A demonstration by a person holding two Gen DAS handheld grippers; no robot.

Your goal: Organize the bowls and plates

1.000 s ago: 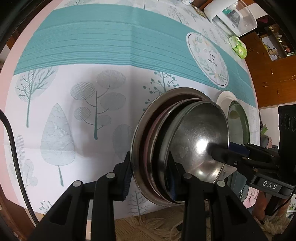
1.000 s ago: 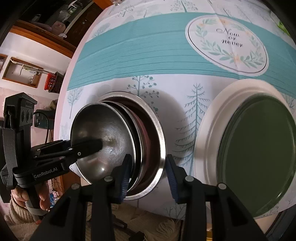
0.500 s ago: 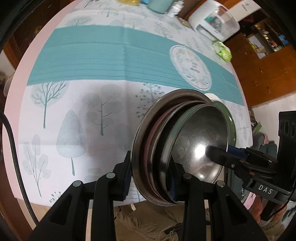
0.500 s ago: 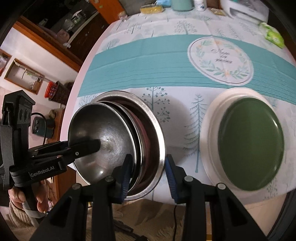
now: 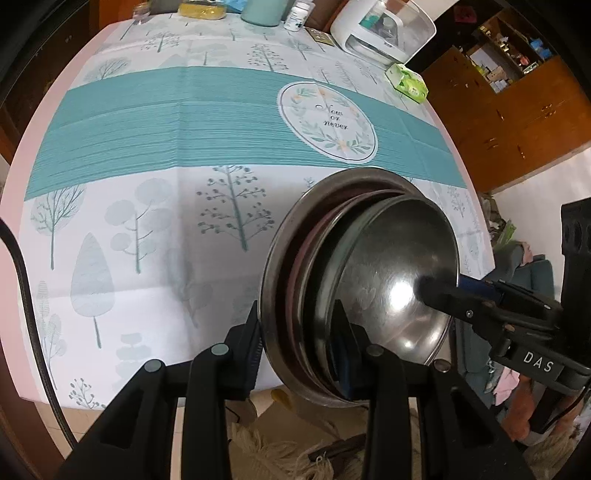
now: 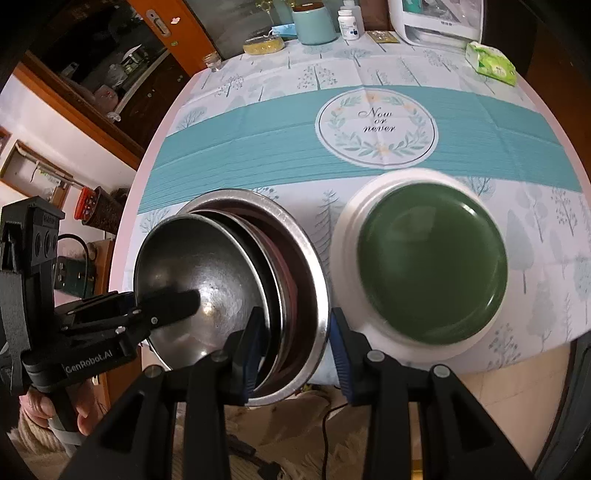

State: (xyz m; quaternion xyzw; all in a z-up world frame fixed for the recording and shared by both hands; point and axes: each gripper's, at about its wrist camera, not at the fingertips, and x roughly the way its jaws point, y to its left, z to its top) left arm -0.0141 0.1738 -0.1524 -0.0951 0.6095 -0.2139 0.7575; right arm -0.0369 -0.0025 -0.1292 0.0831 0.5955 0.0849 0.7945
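Observation:
A nested stack of steel bowls (image 5: 384, 273) with a dark red one between them is held up above the table's near edge, clamped on opposite rims. My left gripper (image 5: 301, 347) is shut on one side of the stack. My right gripper (image 6: 295, 343) is shut on the other side of the same stack (image 6: 221, 273). Each gripper's inner finger reaches into the innermost bowl. A green plate (image 6: 432, 266) lies on a white plate (image 6: 343, 236) on the table, right of the stack.
The round table has a teal and white tree-print cloth (image 5: 166, 122) with a "Now or never" emblem (image 6: 376, 129). At the far edge stand a white appliance (image 5: 384, 29), a green tissue pack (image 6: 491, 62), a teal mug (image 6: 314, 22), a pill bottle (image 6: 349, 24) and a yellow sponge (image 6: 264, 44).
Both grippers have risen with the bowl stack held between them. The table looks farther away and more of its far edge shows.

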